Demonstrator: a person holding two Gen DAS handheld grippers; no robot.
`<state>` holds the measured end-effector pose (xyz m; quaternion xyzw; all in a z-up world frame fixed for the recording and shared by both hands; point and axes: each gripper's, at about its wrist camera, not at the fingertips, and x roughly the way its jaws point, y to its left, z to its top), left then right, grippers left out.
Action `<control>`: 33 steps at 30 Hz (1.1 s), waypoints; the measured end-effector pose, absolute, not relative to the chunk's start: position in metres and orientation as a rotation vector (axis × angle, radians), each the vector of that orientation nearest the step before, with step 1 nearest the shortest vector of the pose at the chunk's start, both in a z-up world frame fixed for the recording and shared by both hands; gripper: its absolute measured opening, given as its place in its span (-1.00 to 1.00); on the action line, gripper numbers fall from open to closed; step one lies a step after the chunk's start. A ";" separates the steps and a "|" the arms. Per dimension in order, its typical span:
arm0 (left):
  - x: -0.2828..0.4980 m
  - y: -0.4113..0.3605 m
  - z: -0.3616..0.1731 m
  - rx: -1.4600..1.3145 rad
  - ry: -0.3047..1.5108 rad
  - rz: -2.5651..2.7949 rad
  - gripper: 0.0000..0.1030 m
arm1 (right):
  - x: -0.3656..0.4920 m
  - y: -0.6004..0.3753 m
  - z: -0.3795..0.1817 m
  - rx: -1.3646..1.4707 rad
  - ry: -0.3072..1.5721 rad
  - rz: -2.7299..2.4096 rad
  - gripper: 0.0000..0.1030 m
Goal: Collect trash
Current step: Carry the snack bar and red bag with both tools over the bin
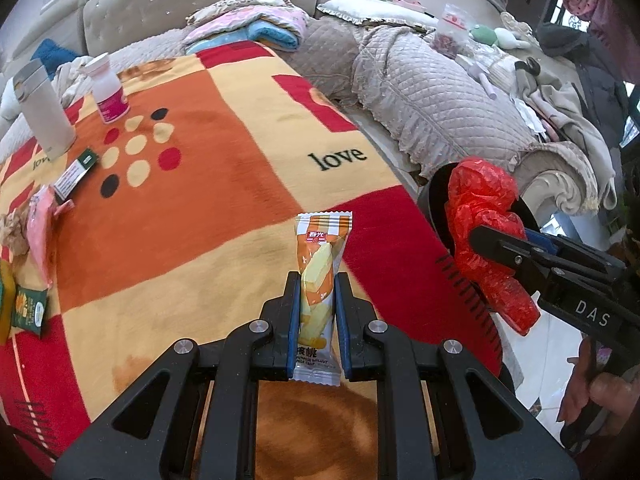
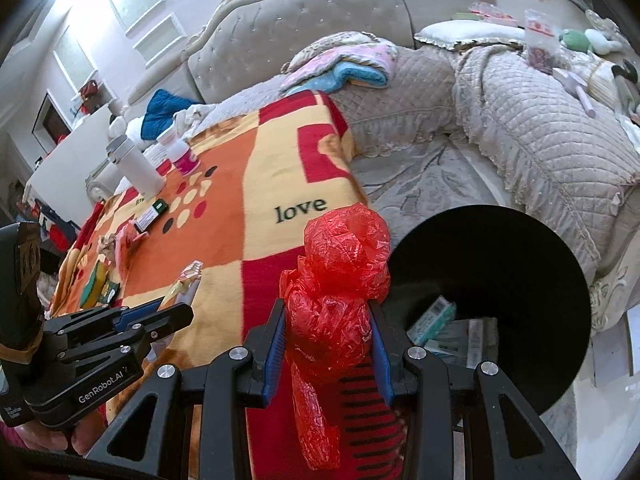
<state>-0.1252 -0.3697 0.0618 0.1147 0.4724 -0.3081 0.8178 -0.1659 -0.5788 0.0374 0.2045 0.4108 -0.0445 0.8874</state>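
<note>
My left gripper (image 1: 317,284) is shut on an orange and white snack wrapper (image 1: 319,264), held upright above the patterned blanket (image 1: 192,184). The wrapper also shows in the right wrist view (image 2: 185,285), in the left gripper (image 2: 170,308). My right gripper (image 2: 326,312) is shut on a crumpled red plastic bag (image 2: 340,276), just left of the black trash bin (image 2: 500,292). In the left wrist view the red bag (image 1: 486,236) and right gripper (image 1: 496,240) sit at the bin's rim (image 1: 434,200). The bin holds several packages (image 2: 436,316).
On the blanket's far left stand a white flask (image 1: 42,112) and a pink-labelled bottle (image 1: 108,88). A small box (image 1: 74,174), a pink packet (image 1: 42,232), crumpled paper (image 1: 12,232) and green packets (image 1: 28,308) lie nearby. A quilted sofa (image 1: 432,100) with clothes lies behind.
</note>
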 end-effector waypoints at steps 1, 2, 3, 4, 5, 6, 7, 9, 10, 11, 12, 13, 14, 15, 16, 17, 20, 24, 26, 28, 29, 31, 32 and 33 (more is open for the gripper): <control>-0.125 -0.372 0.061 0.246 1.008 -0.659 -0.73 | -0.167 -0.581 0.037 0.427 0.854 -0.098 -0.30; -0.125 -0.374 0.061 0.248 1.010 -0.663 -0.73 | -0.168 -0.584 0.037 0.430 0.855 -0.103 -0.30; -0.125 -0.376 0.060 0.250 1.011 -0.667 -0.73 | -0.170 -0.587 0.036 0.434 0.855 -0.110 -0.30; -0.125 -0.378 0.060 0.252 1.012 -0.670 -0.73 | -0.171 -0.590 0.035 0.438 0.856 -0.116 -0.30; -0.125 -0.380 0.060 0.252 1.014 -0.673 -0.73 | -0.173 -0.593 0.034 0.441 0.856 -0.122 -0.30; -0.125 -0.382 0.059 0.252 1.015 -0.676 -0.73 | -0.174 -0.595 0.034 0.445 0.856 -0.129 -0.30; -0.125 -0.384 0.059 0.253 1.015 -0.678 -0.73 | -0.175 -0.599 0.033 0.450 0.857 -0.134 -0.30; -0.125 -0.388 0.059 0.256 1.016 -0.684 -0.73 | -0.178 -0.605 0.032 0.459 0.857 -0.144 -0.30; -0.125 -0.391 0.059 0.257 1.017 -0.688 -0.73 | -0.179 -0.607 0.031 0.461 0.856 -0.149 -0.30; -0.125 -0.393 0.059 0.257 1.018 -0.693 -0.73 | -0.180 -0.609 0.031 0.464 0.856 -0.153 -0.30; -0.126 -0.395 0.059 0.253 1.019 -0.701 -0.73 | -0.181 -0.612 0.030 0.467 0.856 -0.158 -0.30; -0.125 -0.397 0.059 0.243 1.023 -0.716 -0.73 | -0.182 -0.614 0.029 0.469 0.857 -0.163 -0.30; -0.125 -0.400 0.060 0.233 1.028 -0.733 -0.73 | -0.182 -0.617 0.028 0.468 0.858 -0.171 -0.30; -0.124 -0.402 0.060 0.231 1.030 -0.736 -0.73 | -0.184 -0.620 0.027 0.467 0.860 -0.181 -0.30; -0.124 -0.405 0.060 0.228 1.031 -0.741 -0.73 | -0.185 -0.623 0.026 0.468 0.861 -0.188 -0.30; -0.123 -0.407 0.060 0.220 1.034 -0.753 -0.73 | -0.186 -0.625 0.025 0.471 0.862 -0.193 -0.30; -0.121 -0.415 0.059 0.204 1.053 -0.779 -0.73 | -0.190 -0.635 0.021 0.479 0.867 -0.215 -0.30; -0.120 -0.429 0.058 0.198 1.065 -0.794 -0.73 | -0.194 -0.647 0.016 0.498 0.870 -0.235 -0.30; -0.120 -0.436 0.057 0.197 1.069 -0.805 -0.73 | -0.195 -0.651 0.014 0.502 0.872 -0.241 -0.30; -0.123 -0.445 0.056 0.206 1.067 -0.815 -0.73 | -0.196 -0.654 0.011 0.508 0.876 -0.247 -0.30; -0.125 -0.448 0.056 0.211 1.065 -0.819 -0.73 | -0.197 -0.656 0.009 0.512 0.879 -0.250 -0.30; -0.127 -0.454 0.055 0.224 1.061 -0.826 -0.73 | -0.199 -0.659 0.005 0.520 0.882 -0.253 -0.30; -0.128 -0.457 0.055 0.230 1.059 -0.830 -0.73 | -0.199 -0.660 0.004 0.524 0.885 -0.255 -0.30; -0.129 -0.460 0.055 0.234 1.058 -0.834 -0.73 | -0.200 -0.661 0.002 0.527 0.888 -0.256 -0.29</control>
